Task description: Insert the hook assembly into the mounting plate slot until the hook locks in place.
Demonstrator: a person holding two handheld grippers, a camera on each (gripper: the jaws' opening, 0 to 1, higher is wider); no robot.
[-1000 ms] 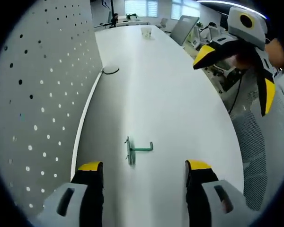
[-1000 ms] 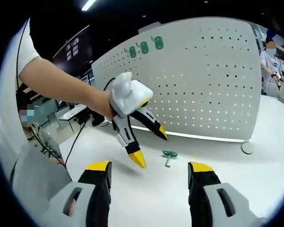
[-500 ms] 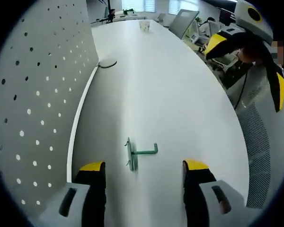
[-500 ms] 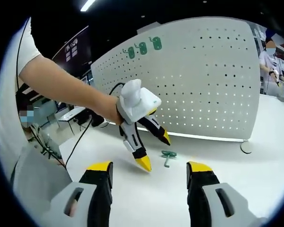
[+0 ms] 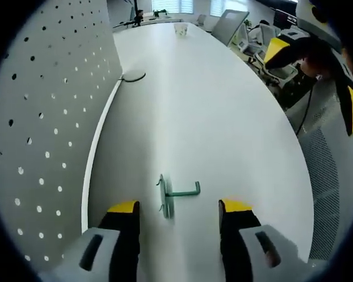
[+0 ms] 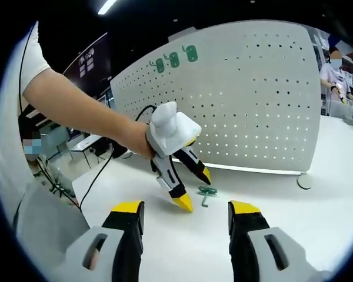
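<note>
A small green hook assembly [image 5: 174, 195] lies on the white table [image 5: 212, 117], with its flat base toward the pegboard and its hook arm pointing away from it. My left gripper [image 5: 179, 207] is open, its yellow tips just short of the hook on either side. The white perforated mounting plate [image 5: 41, 129] stands along the table's left side. In the right gripper view, the left gripper [image 6: 195, 188] angles down beside the hook [image 6: 206, 194] in front of the plate [image 6: 253, 100]. My right gripper [image 6: 185, 208] is open, held back and empty; it hangs in the air [image 5: 316, 80].
Several green pieces [image 6: 174, 59] hang at the plate's upper edge. A black cable loop [image 5: 135, 76] lies by the plate's far end, with a cup [image 5: 181, 29] and a laptop [image 5: 229, 26] beyond. A mesh chair [image 5: 326, 176] stands past the table's curved edge. A person [image 6: 334, 67] stands far off.
My left gripper has come down closer to the hook, which now sits nearer its tips. Its jaws look slightly narrower. The right gripper has stayed back.
</note>
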